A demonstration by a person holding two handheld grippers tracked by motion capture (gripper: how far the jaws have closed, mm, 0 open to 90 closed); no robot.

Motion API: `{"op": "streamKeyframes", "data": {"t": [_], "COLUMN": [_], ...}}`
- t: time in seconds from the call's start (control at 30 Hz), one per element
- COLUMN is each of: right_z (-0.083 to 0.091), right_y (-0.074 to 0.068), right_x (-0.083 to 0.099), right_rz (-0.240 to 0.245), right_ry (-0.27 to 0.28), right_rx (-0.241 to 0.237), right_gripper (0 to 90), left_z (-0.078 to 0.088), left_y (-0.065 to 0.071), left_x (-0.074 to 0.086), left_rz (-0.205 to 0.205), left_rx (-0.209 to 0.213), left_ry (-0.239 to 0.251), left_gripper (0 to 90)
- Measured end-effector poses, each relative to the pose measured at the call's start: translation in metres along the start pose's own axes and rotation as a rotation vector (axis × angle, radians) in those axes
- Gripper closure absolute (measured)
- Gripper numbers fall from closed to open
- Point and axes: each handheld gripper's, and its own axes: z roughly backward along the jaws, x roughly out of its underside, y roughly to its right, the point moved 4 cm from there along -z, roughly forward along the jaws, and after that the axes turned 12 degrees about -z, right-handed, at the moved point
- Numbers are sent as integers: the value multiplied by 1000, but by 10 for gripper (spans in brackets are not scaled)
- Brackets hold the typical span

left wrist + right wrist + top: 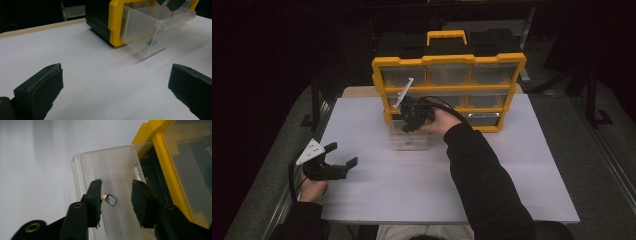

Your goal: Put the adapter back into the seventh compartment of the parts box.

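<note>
A yellow and black organiser (448, 90) with clear drawers stands at the back of the white table (437, 175). Its bottom-left clear drawer (408, 140) (155, 27) (110, 192) is pulled out over the table. My right gripper (412, 117) (116, 195) hangs over this drawer, open, its jaws pointing down into it. A small dark adapter with a gold tip (110, 199) is between the jaws, apart from both; whether it rests on the drawer's floor I cannot tell. My left gripper (343, 155) (115, 92) is open low over the table's left side, with nothing between its jaws.
The organiser's other drawers (494, 75) are pushed in. A yellow handle (446, 36) tops the case. A wooden board edge (37, 28) shows behind the white surface. Dark floor surrounds the table.
</note>
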Motion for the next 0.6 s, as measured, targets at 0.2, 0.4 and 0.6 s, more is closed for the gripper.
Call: {"op": "streamKeyframes", "data": {"t": [0.2, 0.4, 0.6], "right_z": [9, 22, 30], "right_y": [2, 4, 5], "right_x": [6, 16, 24], "right_rz": [-29, -102, -143], "right_ry": [26, 37, 59], "right_rx": [5, -4, -27], "right_gripper": [456, 289, 195], "left_z": [0, 0, 0], "left_y": [0, 1, 1], "left_x": [0, 0, 0], "left_rz": [-3, -1, 0], "left_rx": [1, 8, 11], "left_ry": [-3, -2, -2], "left_gripper": [0, 0, 0]}}
